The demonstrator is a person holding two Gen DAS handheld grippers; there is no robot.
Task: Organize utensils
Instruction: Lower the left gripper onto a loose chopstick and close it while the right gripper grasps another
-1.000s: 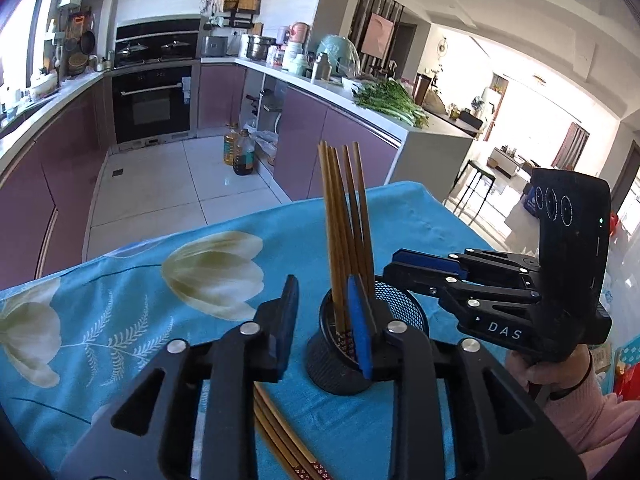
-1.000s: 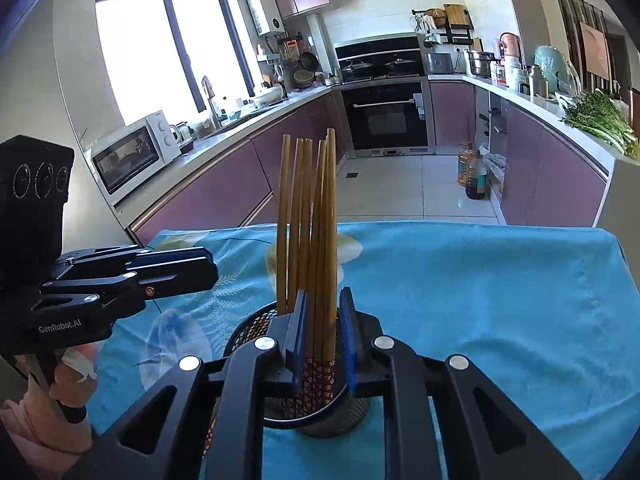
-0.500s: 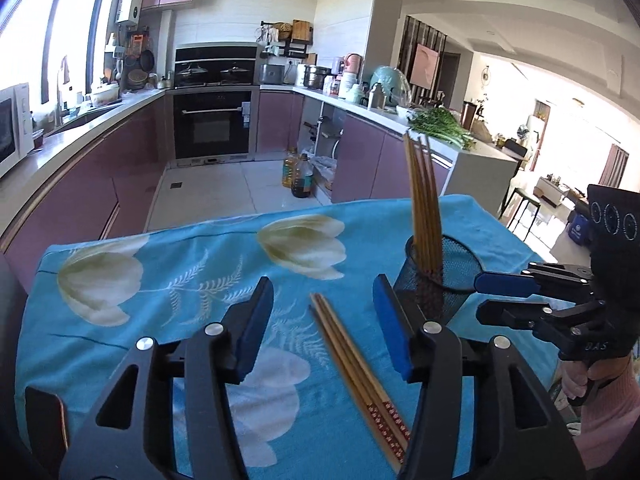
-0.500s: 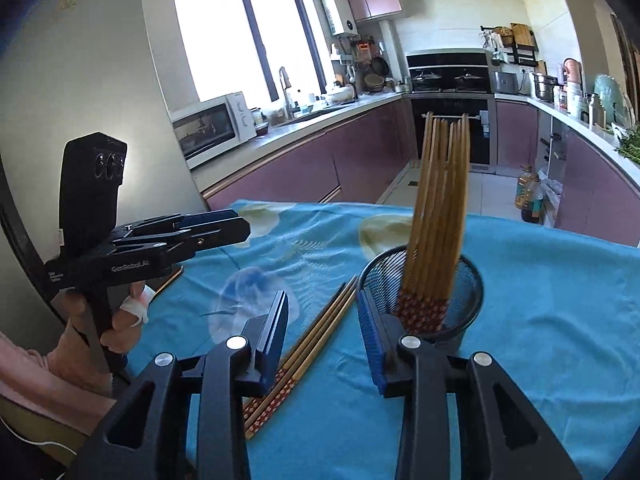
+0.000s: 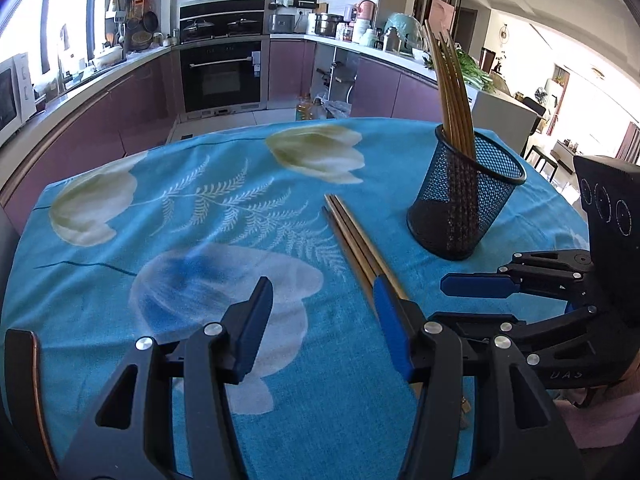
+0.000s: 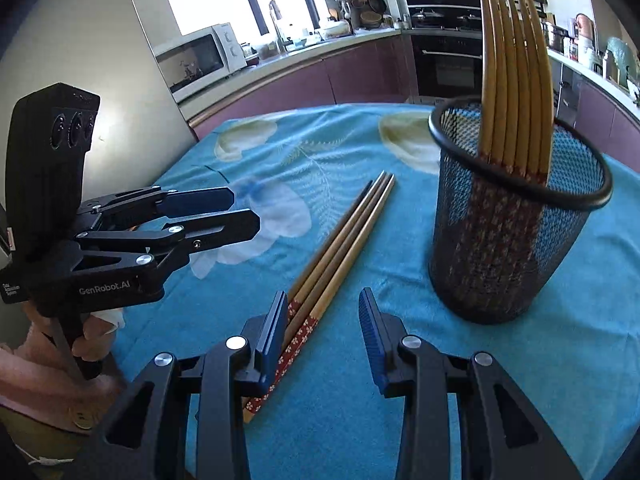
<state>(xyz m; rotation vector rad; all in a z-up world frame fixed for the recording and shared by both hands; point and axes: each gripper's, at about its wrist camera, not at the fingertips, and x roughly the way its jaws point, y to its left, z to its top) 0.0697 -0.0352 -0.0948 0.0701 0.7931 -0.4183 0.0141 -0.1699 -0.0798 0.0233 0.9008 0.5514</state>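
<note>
A black mesh cup (image 5: 464, 200) (image 6: 508, 240) stands on the blue cloth and holds several upright wooden chopsticks (image 5: 452, 80) (image 6: 512, 80). To its left a small bundle of loose chopsticks (image 5: 352, 232) (image 6: 344, 240) lies flat, red patterned ends toward me. My left gripper (image 5: 322, 286) (image 6: 244, 210) is open low over the cloth, its right finger over the bundle's near part. My right gripper (image 6: 323, 298) (image 5: 452, 300) is open above the red ends, its left finger right over them. Neither holds anything.
A blue tablecloth (image 5: 200, 208) with pale flowers covers the table; its far edge drops to the kitchen floor. Purple cabinets and an oven (image 5: 222, 76) stand behind. A hand in a pink sleeve (image 6: 36, 372) holds the left gripper at the table's left side.
Both grippers opened wider, left the cup and came down over the loose chopsticks. The right gripper let go of the chopsticks now standing in the cup.
</note>
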